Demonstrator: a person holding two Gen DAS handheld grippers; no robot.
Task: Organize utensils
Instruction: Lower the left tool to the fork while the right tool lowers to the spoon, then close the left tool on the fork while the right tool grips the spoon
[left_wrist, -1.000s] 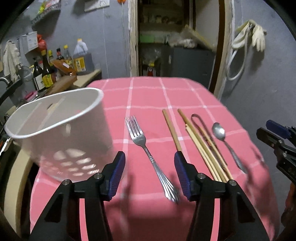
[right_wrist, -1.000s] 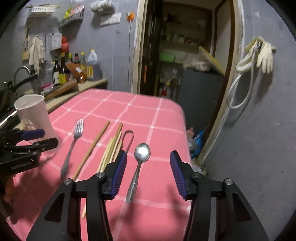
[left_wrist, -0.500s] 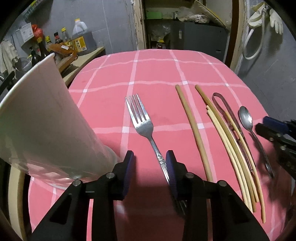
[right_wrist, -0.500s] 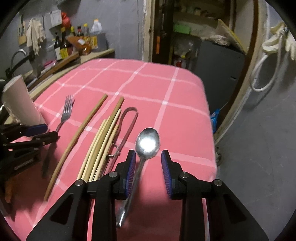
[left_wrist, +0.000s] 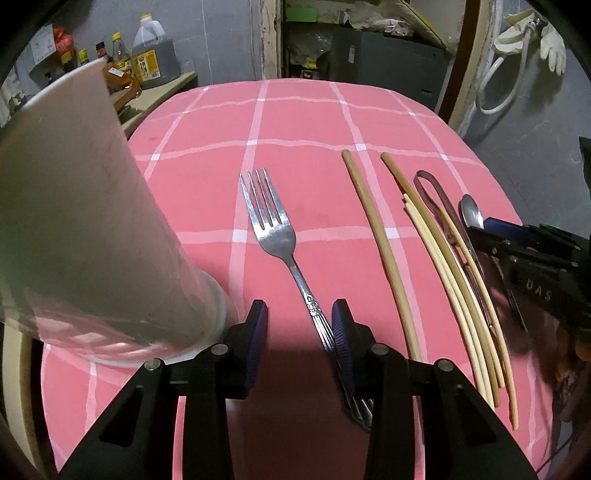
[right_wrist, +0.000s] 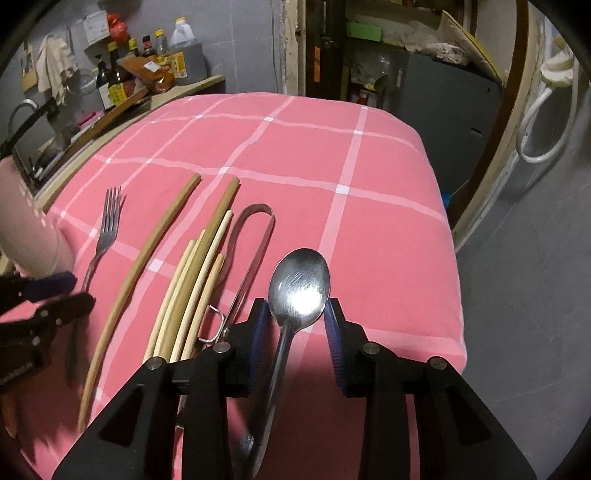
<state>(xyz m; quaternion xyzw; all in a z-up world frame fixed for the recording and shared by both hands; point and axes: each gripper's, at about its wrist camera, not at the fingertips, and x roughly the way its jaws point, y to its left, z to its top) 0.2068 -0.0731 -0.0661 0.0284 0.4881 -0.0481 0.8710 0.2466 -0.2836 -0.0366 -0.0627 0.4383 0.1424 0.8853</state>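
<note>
A metal fork (left_wrist: 275, 236) lies on the pink checked tablecloth (left_wrist: 303, 122); my left gripper (left_wrist: 297, 330) is open low over its handle, which runs along the inner face of the right finger. A metal spoon (right_wrist: 299, 284) lies between the fingers of my right gripper (right_wrist: 295, 325), which is open with the jaws close beside the bowl. Several bamboo chopsticks (left_wrist: 436, 258) and metal tongs (left_wrist: 439, 206) lie between fork and spoon. A white utensil holder (left_wrist: 81, 229) stands at the left.
Sauce bottles (right_wrist: 118, 81) and a cutting board stand on the counter at the back left. The table's right edge (right_wrist: 454, 258) drops to a grey floor. A dark cabinet (left_wrist: 399, 59) stands behind the table.
Both grippers have moved down and forward toward the table and their jaws have narrowed, the left around the fork handle, the right around the spoon.
</note>
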